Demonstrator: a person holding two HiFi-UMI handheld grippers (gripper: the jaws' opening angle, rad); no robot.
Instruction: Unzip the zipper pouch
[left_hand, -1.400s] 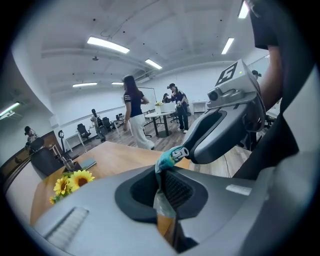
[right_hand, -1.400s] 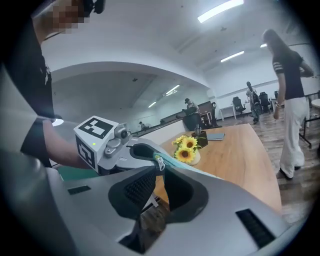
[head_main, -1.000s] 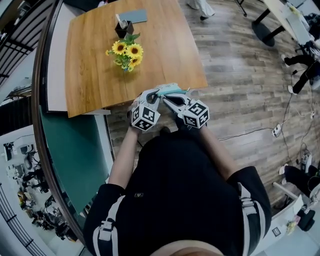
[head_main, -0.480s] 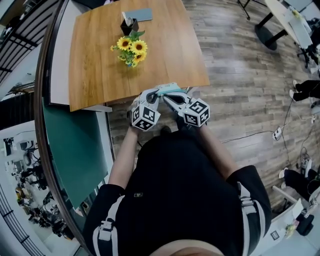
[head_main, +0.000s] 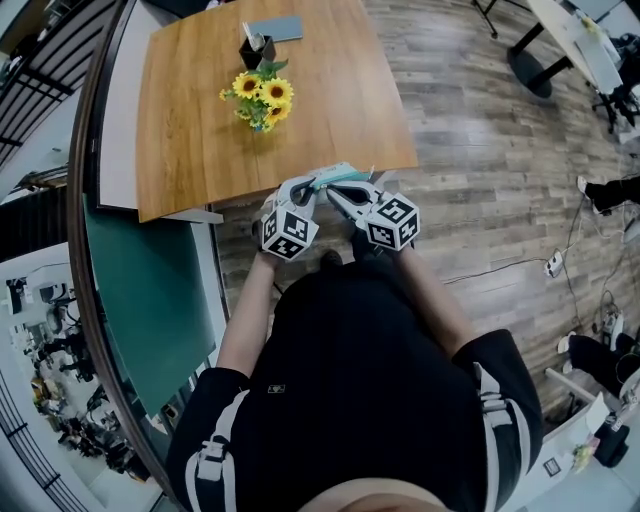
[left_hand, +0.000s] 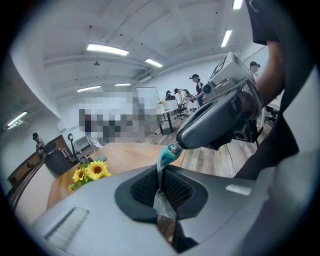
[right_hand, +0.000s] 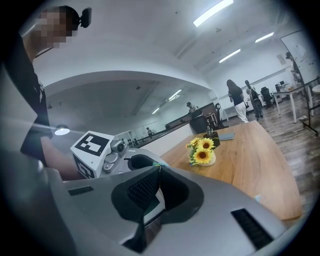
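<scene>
The zipper pouch (head_main: 336, 176), clear with a teal zipper band, hangs in the air just off the table's near edge, between my two grippers. My left gripper (head_main: 304, 189) is shut on the pouch's thin edge (left_hand: 161, 200), which runs up between its pads. My right gripper (head_main: 334, 193) is shut at the pouch's teal end (left_hand: 167, 156), where a small metal zipper pull (left_hand: 174, 148) shows at its tip. In the right gripper view its jaws (right_hand: 158, 169) are closed, with a sliver of teal at the tip. The two grippers' tips almost touch.
The wooden table (head_main: 190, 120) carries a vase of sunflowers (head_main: 260, 98), a black cup (head_main: 252, 48) and a grey notebook (head_main: 275, 28). Beyond it lie plank flooring (head_main: 480, 150) with cables, and office desks and chairs at the right.
Both grippers and the pouch stay in almost the same spot at the table's edge. Only the head view has shifted a little.
</scene>
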